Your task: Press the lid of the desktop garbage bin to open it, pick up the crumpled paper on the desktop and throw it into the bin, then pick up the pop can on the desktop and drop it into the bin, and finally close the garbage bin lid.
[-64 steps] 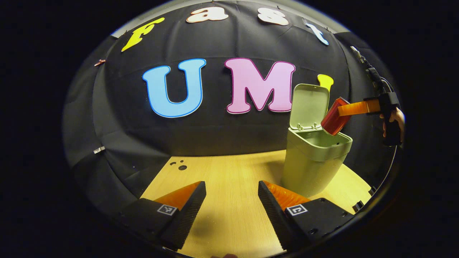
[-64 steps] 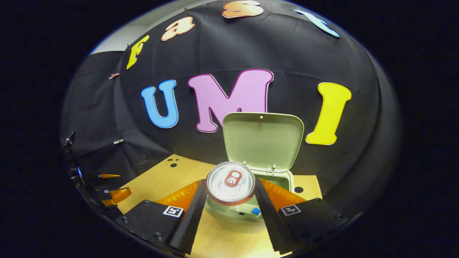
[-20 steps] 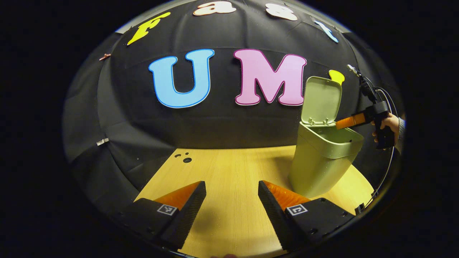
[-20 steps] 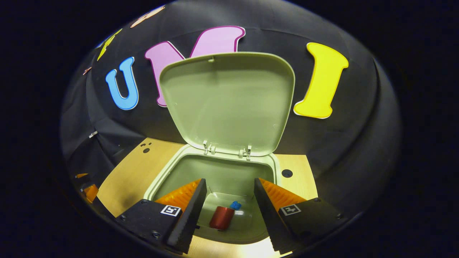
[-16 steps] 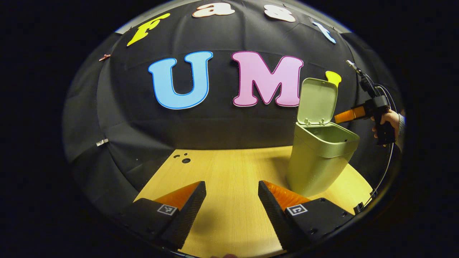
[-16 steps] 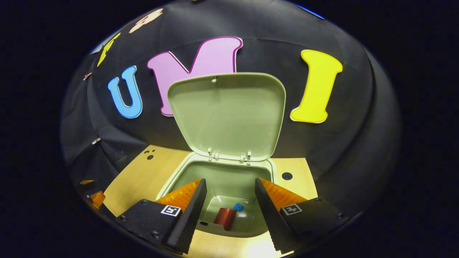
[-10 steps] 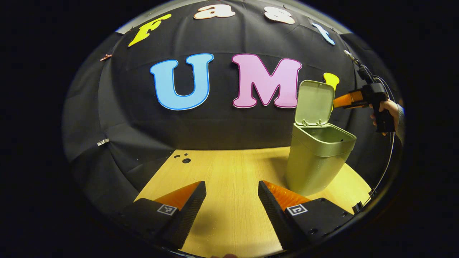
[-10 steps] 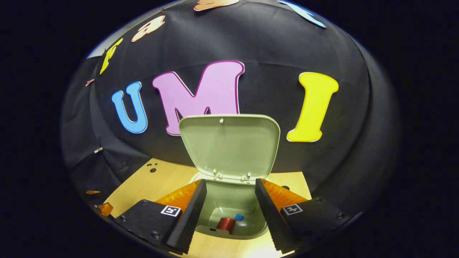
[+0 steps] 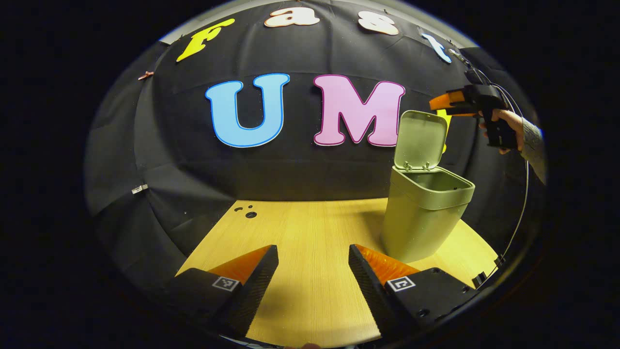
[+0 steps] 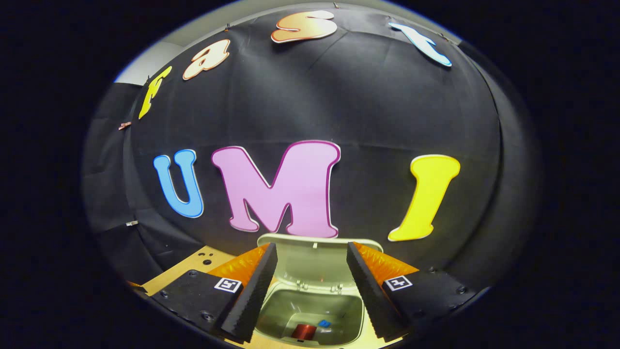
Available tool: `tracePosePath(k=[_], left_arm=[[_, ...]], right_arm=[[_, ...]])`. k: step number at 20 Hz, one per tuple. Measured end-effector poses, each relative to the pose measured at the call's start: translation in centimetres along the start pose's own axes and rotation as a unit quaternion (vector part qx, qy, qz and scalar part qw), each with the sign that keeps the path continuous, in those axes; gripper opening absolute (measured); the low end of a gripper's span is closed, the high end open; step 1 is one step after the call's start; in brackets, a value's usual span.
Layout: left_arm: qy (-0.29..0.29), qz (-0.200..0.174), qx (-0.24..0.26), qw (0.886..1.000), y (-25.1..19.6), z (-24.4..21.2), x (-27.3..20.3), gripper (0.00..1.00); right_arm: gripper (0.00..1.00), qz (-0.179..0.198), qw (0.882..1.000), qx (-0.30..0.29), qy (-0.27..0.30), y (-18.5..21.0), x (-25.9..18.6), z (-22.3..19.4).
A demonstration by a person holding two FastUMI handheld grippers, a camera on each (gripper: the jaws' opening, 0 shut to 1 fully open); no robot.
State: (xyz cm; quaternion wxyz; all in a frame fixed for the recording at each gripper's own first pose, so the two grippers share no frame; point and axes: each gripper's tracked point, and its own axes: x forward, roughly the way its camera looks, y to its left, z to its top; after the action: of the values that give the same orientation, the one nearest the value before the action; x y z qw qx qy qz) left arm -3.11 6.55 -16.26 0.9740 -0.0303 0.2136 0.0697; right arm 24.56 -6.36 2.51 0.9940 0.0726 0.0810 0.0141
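A pale green bin (image 9: 421,218) stands on the wooden desktop (image 9: 310,242) at the right, its lid (image 9: 420,139) raised upright. In the right gripper view I look down into the bin (image 10: 310,310); the red pop can (image 10: 303,331) lies on its bottom beside a small blue scrap (image 10: 324,323). My right gripper (image 10: 310,286) is open and empty, high above the lid (image 10: 315,259); from the left gripper view it (image 9: 438,103) hovers just above the lid's top edge, held by a hand (image 9: 508,123). My left gripper (image 9: 312,286) is open and empty, low over the desktop.
Small dark holes (image 9: 247,212) mark the desktop's far left corner. The black cloth wall rises right behind the bin. A cable (image 9: 520,213) hangs from the right gripper past the desk's right edge.
The right gripper let the can fall into the bin, then rose from the bin mouth to above the lid's top edge. The left gripper stayed nearly still.
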Motion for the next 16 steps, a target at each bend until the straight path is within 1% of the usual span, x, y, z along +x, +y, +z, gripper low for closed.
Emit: tracePosePath(k=[3,7,9,11,13,16], left_arm=[[0.000,0.004,0.000,1.000,0.2,-0.1,-0.2,0.95],[0.000,0.014,-0.003,1.000,1.0,-0.2,-0.3,0.95],[0.001,0.020,-0.005,1.000,1.5,-0.2,-0.5,0.95],[0.002,0.024,-0.007,1.000,1.7,-0.4,-0.5,0.95],[0.004,0.025,-0.008,1.000,1.8,-0.5,-0.4,0.95],[0.005,0.019,-0.008,1.000,1.4,-0.5,-0.2,0.95]], right_arm=[[0.92,-0.013,1.000,-0.004,-0.026,0.1,1.6,1.5],[0.92,-0.029,0.999,-0.001,-0.023,-0.1,3.9,1.3],[0.92,-0.037,0.999,-0.005,-0.011,-0.5,4.8,0.3],[0.92,-0.032,0.999,-0.015,0.017,-0.6,3.9,-0.7],[0.94,-0.030,0.999,-0.018,0.013,-0.3,3.8,-0.8],[0.94,-0.020,0.999,-0.020,0.025,0.0,2.2,-1.5]])
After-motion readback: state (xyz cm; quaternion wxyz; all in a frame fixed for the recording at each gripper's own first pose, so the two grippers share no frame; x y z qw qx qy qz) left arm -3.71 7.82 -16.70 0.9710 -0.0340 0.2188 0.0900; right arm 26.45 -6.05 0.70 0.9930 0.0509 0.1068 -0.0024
